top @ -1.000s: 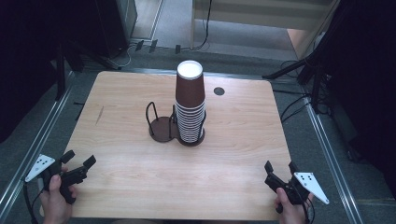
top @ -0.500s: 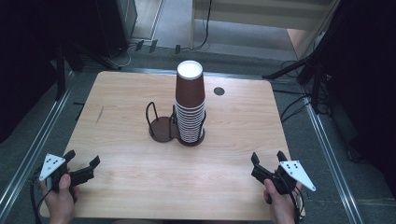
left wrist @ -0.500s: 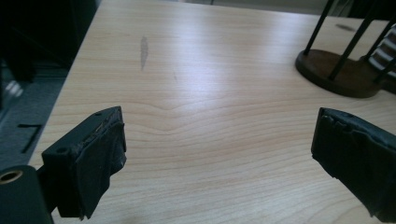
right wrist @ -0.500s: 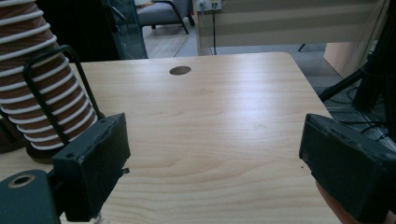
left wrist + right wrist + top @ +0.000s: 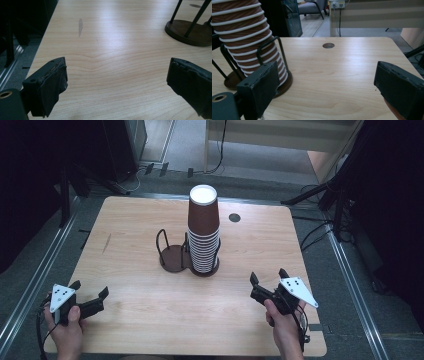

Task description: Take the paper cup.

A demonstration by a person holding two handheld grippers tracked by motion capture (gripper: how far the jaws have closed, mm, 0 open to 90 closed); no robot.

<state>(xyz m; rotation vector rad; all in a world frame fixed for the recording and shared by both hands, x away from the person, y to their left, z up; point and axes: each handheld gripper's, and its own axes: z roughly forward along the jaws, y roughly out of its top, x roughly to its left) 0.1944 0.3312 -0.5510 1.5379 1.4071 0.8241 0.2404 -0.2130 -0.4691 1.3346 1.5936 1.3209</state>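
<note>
So I've got a gripper in each hand over the wooden bench. My left gripper sits near the front left corner, jaws spread wide with nothing but bare wood between them. My right gripper is over the front right part of the bench, also wide apart and empty, aimed toward the middle. The stack of brown paper cups stands upright in the middle of the bench, white rims showing in bands down its lower half, and it sits in the right-hand ring of a dark 2-slot wire holder; the left slot has nothing in it. In my right gripper view the stack is at the left, just behind my left-hand jaw, well apart from it. There's a small round hole in the bench behind the cups, toward the far edge.
</note>
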